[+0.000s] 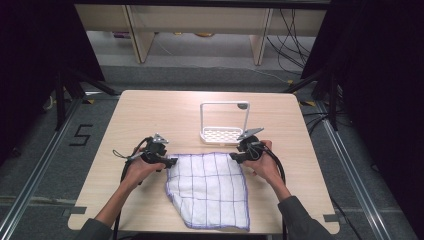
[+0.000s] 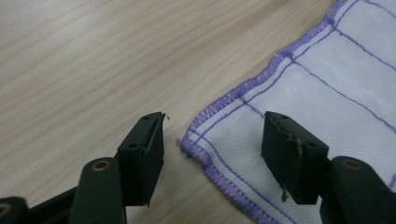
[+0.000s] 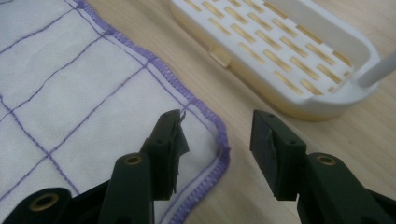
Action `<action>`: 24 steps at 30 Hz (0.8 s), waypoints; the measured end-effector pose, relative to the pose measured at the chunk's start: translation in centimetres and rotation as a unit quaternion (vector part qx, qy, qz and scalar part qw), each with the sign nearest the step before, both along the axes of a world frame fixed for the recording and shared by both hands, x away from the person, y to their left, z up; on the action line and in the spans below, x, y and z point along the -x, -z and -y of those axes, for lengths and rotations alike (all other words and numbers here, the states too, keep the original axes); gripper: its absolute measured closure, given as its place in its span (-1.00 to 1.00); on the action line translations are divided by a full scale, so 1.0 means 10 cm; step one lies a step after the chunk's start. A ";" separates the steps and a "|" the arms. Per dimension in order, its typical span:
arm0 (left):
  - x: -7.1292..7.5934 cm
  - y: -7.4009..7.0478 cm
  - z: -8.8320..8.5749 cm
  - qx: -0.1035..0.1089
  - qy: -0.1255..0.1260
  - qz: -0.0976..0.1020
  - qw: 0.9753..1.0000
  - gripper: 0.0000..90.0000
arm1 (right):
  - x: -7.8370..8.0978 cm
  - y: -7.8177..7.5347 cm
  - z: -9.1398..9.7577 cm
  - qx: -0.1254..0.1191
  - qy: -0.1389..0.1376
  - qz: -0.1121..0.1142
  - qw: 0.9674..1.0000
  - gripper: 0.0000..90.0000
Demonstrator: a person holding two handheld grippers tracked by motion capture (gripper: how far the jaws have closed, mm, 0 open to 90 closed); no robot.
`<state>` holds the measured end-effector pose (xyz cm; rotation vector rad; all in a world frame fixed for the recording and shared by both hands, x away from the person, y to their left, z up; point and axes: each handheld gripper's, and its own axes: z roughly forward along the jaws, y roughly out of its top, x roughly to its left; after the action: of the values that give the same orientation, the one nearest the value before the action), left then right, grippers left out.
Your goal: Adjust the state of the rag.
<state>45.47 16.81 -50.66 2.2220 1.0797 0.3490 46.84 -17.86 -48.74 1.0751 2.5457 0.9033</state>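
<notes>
From above, we read a taped "5" [image 1: 81,135] on the grey floor left of the wooden table [image 1: 150,110]; a white cloth [image 1: 210,187] lies between our left gripper [image 1: 172,161] and right gripper [image 1: 231,156], a white rack [image 1: 223,122] behind. Left gripper view: jaws released, straddling the cloth's corner [image 2: 196,140]. Right gripper view: jaws released over the opposite corner [image 3: 210,135], just beside the rack [image 3: 280,51].

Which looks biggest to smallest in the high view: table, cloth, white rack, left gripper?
1. table
2. cloth
3. white rack
4. left gripper, clearly the smallest; its open jaws straddle a cloth corner.
</notes>
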 end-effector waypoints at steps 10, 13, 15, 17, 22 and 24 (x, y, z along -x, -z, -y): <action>0.03 -0.01 0.05 -0.004 0.052 0.009 0.999 0.48 | -0.06 0.10 -0.09 0.013 -0.011 0.001 1.000 0.35; 0.05 -0.01 0.06 -0.007 0.061 0.011 0.998 0.64 | -0.06 0.11 -0.08 0.007 -0.013 -0.007 1.000 0.51; 0.05 -0.02 0.07 -0.007 0.066 0.012 0.998 0.76 | -0.05 0.12 -0.08 -0.005 -0.019 -0.016 1.000 0.69; 0.06 -0.01 0.07 -0.003 0.066 0.018 0.998 0.84 | -0.04 0.11 -0.08 -0.008 -0.016 -0.025 1.000 0.77; 0.08 -0.05 0.05 0.017 0.057 0.028 0.998 0.91 | -0.03 0.05 -0.01 -0.021 -0.014 -0.015 1.000 0.92; 0.09 -0.10 0.06 0.017 0.063 0.034 0.997 0.91 | -0.01 -0.03 0.03 -0.037 -0.027 0.007 0.999 0.92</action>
<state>44.58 16.25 -49.63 2.2187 0.8990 0.3477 46.93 -18.14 -48.40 1.0215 2.5581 1.0239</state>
